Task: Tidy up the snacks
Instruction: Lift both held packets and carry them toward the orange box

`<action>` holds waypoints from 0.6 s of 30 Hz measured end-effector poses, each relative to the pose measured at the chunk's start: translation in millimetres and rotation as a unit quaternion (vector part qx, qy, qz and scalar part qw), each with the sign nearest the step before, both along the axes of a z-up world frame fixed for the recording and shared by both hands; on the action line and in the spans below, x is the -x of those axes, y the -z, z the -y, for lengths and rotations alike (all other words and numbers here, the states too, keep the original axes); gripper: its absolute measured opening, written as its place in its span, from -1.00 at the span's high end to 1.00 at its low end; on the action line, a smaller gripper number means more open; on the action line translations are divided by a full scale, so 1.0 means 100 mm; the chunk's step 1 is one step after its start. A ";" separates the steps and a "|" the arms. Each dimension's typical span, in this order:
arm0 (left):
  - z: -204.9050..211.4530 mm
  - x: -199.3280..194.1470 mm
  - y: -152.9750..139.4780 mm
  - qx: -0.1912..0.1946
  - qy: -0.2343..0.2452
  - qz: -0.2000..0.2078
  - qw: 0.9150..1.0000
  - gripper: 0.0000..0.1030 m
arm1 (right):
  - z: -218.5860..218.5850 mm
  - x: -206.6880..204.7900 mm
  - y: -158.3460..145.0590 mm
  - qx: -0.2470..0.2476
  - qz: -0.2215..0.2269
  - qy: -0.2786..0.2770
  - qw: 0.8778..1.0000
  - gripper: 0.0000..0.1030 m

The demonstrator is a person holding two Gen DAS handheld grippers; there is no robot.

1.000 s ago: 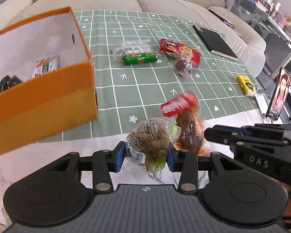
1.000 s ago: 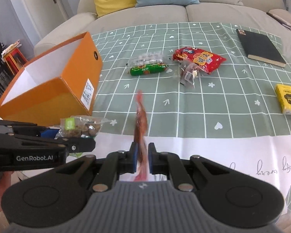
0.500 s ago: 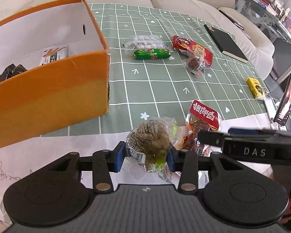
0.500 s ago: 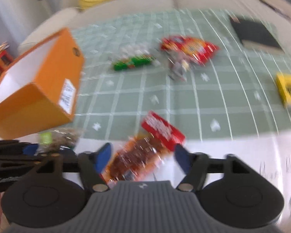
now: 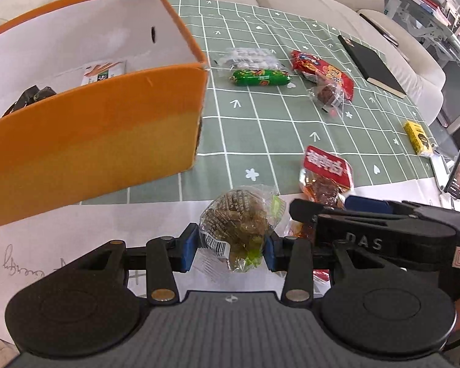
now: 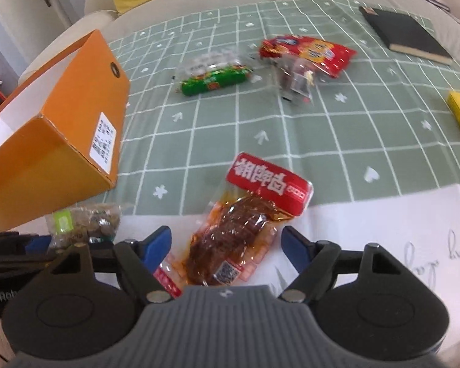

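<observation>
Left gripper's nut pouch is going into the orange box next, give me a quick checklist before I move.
1. Left gripper shut on the clear nut pouch: ok.
2. Orange box open on top: ok.
3. Space inside beside the dark packets: ok.
4. Right gripper open, its red meat snack packet lying on the table: ok.
5. Right gripper clear of the left's path: cannot tell.
</observation>
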State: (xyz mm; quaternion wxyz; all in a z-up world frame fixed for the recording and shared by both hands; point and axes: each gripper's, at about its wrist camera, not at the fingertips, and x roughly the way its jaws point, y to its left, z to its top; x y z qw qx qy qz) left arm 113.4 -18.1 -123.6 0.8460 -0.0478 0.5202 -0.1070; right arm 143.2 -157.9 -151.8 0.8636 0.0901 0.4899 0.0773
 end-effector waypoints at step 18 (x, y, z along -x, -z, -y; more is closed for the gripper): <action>-0.11 -0.01 -0.02 0.005 -0.011 0.001 1.000 0.07 | -0.14 0.03 -0.06 0.017 0.014 -0.037 0.999 -0.09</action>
